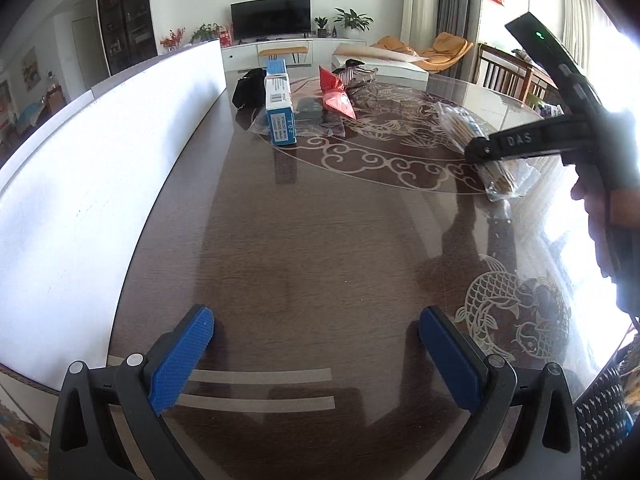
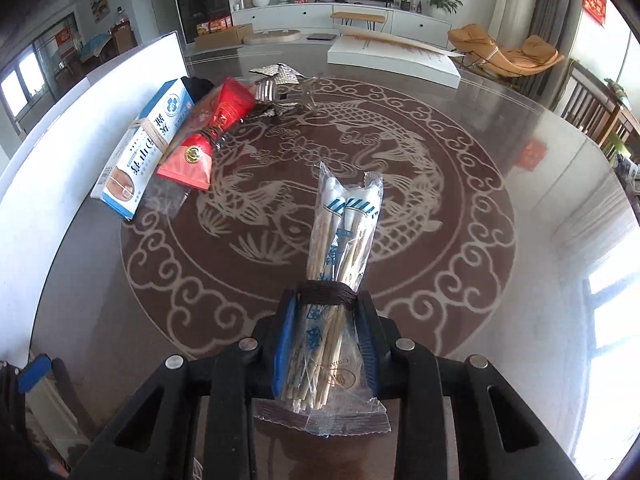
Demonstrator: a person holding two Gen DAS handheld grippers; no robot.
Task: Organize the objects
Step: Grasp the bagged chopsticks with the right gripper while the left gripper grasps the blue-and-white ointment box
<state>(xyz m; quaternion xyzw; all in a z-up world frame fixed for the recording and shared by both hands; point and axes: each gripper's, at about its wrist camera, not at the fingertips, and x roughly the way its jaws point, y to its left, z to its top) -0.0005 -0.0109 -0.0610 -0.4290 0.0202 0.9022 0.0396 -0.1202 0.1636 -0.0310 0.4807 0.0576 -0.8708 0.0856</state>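
My right gripper (image 2: 326,312) is shut on a clear plastic pack of cotton swabs (image 2: 340,240) tied with dark thread, held over the glass-topped table (image 2: 460,280). In the left wrist view the pack (image 1: 468,128) sticks out of the right gripper (image 1: 478,152) at the right. My left gripper (image 1: 316,336) is open and empty, low over the near table. A white and blue box (image 2: 138,160) (image 1: 280,108), a red packet (image 2: 200,140) (image 1: 338,100) and a silvery packet (image 2: 276,76) (image 1: 358,76) lie in a row by the far left.
A tall white board (image 1: 100,160) (image 2: 80,120) stands along the table's left edge. A black pouch (image 1: 250,88) and a dark flat item (image 1: 310,106) lie near the box. Chairs (image 1: 508,76) stand at the far right. Two grey tape strips (image 1: 260,376) lie between the left fingers.
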